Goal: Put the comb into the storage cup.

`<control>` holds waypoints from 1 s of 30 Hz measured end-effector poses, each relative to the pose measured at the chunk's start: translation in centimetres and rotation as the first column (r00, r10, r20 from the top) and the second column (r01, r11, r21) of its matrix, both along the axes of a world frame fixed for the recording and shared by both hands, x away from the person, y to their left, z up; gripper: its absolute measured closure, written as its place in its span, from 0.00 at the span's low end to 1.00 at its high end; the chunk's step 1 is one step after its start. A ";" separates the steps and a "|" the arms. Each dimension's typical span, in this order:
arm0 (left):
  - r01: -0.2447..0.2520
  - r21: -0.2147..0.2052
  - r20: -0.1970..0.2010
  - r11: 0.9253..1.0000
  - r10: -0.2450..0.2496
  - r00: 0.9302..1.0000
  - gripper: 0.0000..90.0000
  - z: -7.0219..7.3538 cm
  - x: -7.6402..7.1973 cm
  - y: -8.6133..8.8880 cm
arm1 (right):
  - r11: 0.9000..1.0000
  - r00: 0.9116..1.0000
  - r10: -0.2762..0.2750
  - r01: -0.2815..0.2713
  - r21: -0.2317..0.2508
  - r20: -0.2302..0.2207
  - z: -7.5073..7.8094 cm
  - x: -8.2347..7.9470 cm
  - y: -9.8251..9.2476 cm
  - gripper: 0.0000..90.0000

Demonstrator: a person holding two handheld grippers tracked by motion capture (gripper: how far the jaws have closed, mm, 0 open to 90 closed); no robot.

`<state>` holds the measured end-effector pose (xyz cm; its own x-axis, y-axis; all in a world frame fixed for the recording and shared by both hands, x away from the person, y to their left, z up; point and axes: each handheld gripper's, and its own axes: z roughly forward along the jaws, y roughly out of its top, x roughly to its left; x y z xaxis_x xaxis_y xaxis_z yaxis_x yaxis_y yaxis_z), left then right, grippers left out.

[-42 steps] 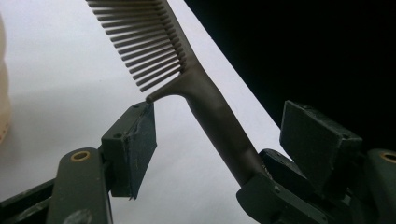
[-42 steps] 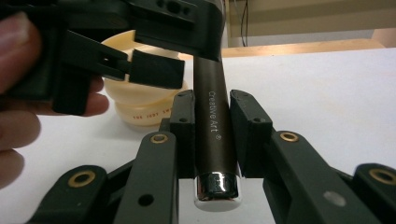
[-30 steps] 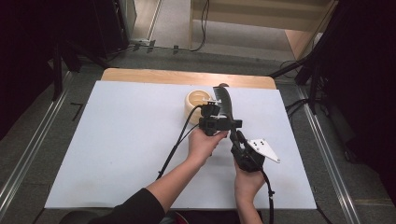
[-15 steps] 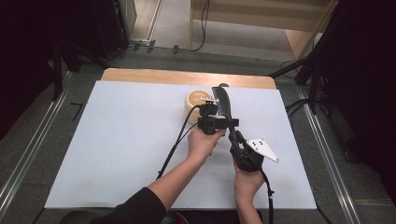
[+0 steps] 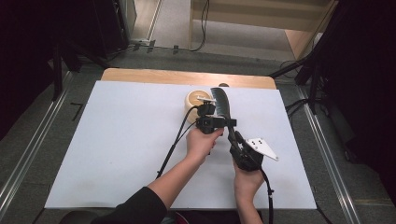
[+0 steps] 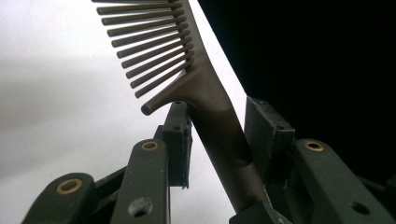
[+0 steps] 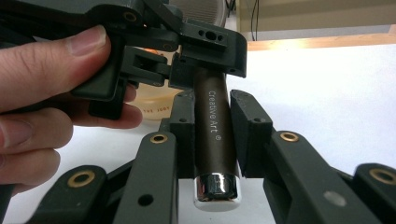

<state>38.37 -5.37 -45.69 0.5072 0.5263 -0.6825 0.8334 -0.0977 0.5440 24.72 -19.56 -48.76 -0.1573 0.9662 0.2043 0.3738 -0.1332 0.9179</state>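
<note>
A dark wide-tooth comb (image 5: 220, 100) with a chrome-capped handle marked "Creative Art" (image 7: 214, 140) is held above the white mat. My right gripper (image 7: 214, 122) is shut on the lower handle, a pad pressing each side. My left gripper (image 5: 215, 122), held in the person's hand, sits just above it on the same handle. Its jaws have just been closing, and in the left gripper view the pads (image 6: 179, 140) clamp the neck of the comb (image 6: 205, 107) below the teeth. The right gripper (image 5: 233, 136) points up and away from the person.
A pale yellow round container (image 5: 194, 100) stands on the white mat (image 5: 116, 140) just behind the left gripper. The mat covers a wooden table (image 5: 140, 74). Dark floor, rails and cables surround it.
The left gripper's jaws have closed in on the comb's neck. Both hands stayed nearly where they were.
</note>
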 end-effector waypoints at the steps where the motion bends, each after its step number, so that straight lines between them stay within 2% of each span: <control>1: -0.001 -0.002 0.001 1.000 0.001 1.000 0.71 0.0 0.0 0.0 | 1.000 1.000 0.001 -0.001 0.001 0.000 0.0 0.0 0.0 0.78; 7: -0.010 -0.028 -0.017 1.000 0.009 1.000 0.74 0.1 0.0 0.1 | 1.000 1.000 0.011 -0.011 -0.009 -0.001 -0.1 0.1 -0.1 0.77; 19: 0.001 -0.056 -0.023 0.998 -0.003 1.000 0.78 0.2 0.0 0.3 | 0.999 0.999 0.036 -0.036 -0.009 -0.018 -0.2 0.3 -0.1 0.75; 30: 0.002 -0.052 -0.012 0.999 -0.003 1.000 0.81 0.3 0.1 0.4 | 0.998 0.998 0.060 -0.060 -0.014 -0.014 0.2 0.2 -0.2 0.68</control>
<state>38.43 -4.95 -45.34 0.4997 0.4887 -0.7152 0.8399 -0.0713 0.5381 24.97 -19.74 -48.60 -0.2126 0.9578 0.1933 0.3933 -0.0972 0.9143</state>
